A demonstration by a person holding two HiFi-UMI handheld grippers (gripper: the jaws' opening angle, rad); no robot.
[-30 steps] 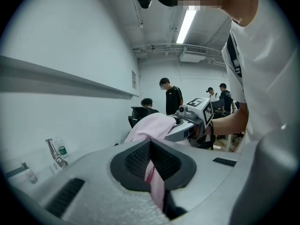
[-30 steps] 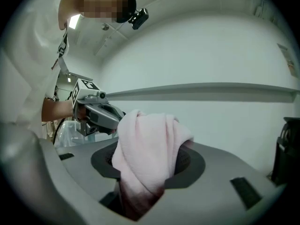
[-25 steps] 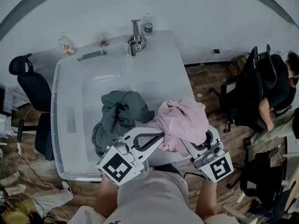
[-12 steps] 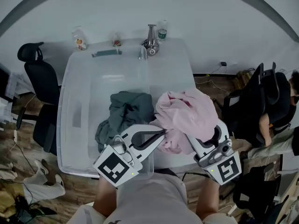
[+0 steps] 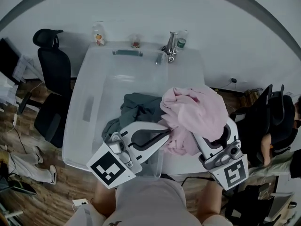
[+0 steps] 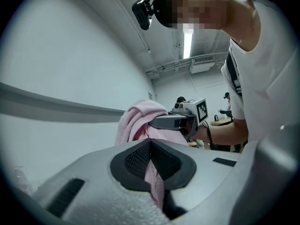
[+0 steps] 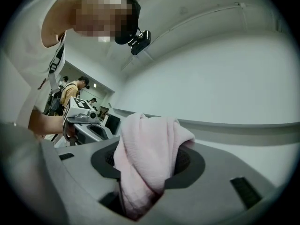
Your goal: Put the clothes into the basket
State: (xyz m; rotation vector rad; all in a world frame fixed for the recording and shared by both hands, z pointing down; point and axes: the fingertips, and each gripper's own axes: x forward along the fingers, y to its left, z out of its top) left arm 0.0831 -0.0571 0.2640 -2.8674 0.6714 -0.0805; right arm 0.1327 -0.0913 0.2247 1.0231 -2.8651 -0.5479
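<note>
A pink garment hangs bunched between both grippers, just right of the clear plastic basket. My left gripper is shut on a thin fold of the pink garment, which runs between its pads. My right gripper is shut on a thick wad of the same garment, which hides its fingertips. In the left gripper view my left gripper faces the right one. In the right gripper view my right gripper is half covered by cloth. A dark green garment lies inside the basket.
The basket stands on a white table against a white wall. A metal fixture and small bottles stand at the far edge. A black office chair is at the left. Another chair with a seated person is at the right.
Both grippers keep their hold on the pink garment, which now sits a little higher and more spread. The head view has swung, so the basket and table appear shifted right.
</note>
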